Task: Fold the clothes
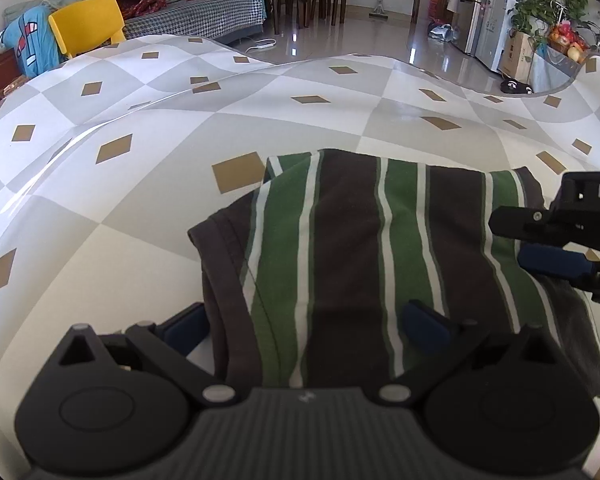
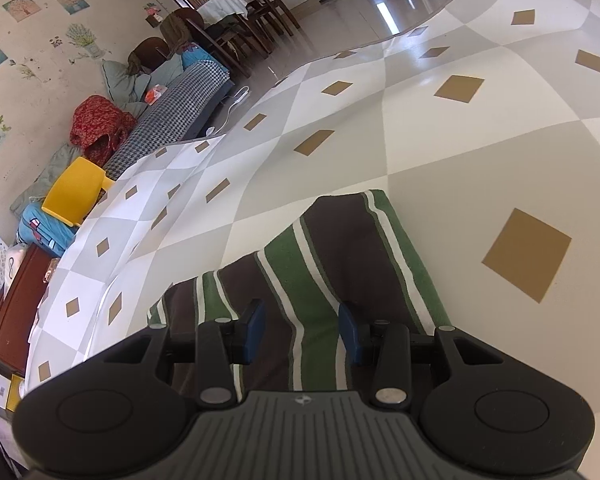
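Observation:
A folded shirt (image 1: 352, 248) with brown, green and white stripes lies flat on the table (image 1: 140, 208), which has a grey and white checked cover. My left gripper (image 1: 306, 324) is open wide over the shirt's near edge. Its left pad (image 1: 186, 328) sits beside the brown hem and its right pad (image 1: 426, 322) rests over the stripes. My right gripper (image 1: 512, 240) comes in from the right over the shirt's right edge. In the right wrist view the right gripper (image 2: 300, 334) is open, with the shirt (image 2: 332, 248) running flat under and between its pads.
The table's far edge (image 1: 340, 58) drops to a shiny tiled floor. A yellow chair (image 1: 86, 24) stands past the far left corner, with a sofa (image 1: 196, 16) piled with clothes behind it. A fridge (image 1: 496, 28) and plants (image 1: 548, 4) stand at the far right.

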A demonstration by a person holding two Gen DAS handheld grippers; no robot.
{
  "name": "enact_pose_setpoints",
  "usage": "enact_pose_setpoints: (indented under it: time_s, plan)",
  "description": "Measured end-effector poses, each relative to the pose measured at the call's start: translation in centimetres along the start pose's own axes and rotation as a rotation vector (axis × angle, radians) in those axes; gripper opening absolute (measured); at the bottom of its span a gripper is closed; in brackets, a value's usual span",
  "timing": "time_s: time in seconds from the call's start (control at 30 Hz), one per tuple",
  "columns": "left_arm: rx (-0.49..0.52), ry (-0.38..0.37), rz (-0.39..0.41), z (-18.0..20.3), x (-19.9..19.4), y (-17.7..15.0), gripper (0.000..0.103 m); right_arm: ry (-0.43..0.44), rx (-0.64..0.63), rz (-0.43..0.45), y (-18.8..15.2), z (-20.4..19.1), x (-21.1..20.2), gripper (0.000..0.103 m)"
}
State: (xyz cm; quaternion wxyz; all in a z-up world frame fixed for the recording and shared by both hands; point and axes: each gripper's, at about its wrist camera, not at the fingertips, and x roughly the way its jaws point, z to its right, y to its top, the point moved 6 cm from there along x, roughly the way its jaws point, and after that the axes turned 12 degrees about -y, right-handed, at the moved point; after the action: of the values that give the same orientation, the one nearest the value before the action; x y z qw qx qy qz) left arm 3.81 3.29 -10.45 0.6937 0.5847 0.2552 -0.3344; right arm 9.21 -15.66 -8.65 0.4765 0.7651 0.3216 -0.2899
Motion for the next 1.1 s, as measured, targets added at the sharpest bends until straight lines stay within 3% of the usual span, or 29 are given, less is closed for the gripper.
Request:
enact_pose_setpoints:
  time_s: [0.27, 0.57, 0.8, 1.1]
  plan:
    - [0.060, -0.056, -0.022, 3.2, 0.0, -0.8, 0.103, -0.028, 0.027, 0.002, 0.1, 3.4, -2.0, 0.038]
    - [0.076, -0.073, -0.044, 4.4, -0.7, -0.9, 0.103, 0.011, 0.049, 0.051, 0.5, 5.0, -4.5, 0.042]
    - [0.068, -0.083, 0.006, 4.2, -1.8, 1.0, 0.103, 0.052, 0.045, 0.153, 1.6, 4.8, -6.4, 0.042]
    - [0.107, -0.104, 0.041, 4.6, -1.1, 3.2, 0.103, 0.048, 0.033, 0.169, 2.0, 4.2, -5.6, 0.042]
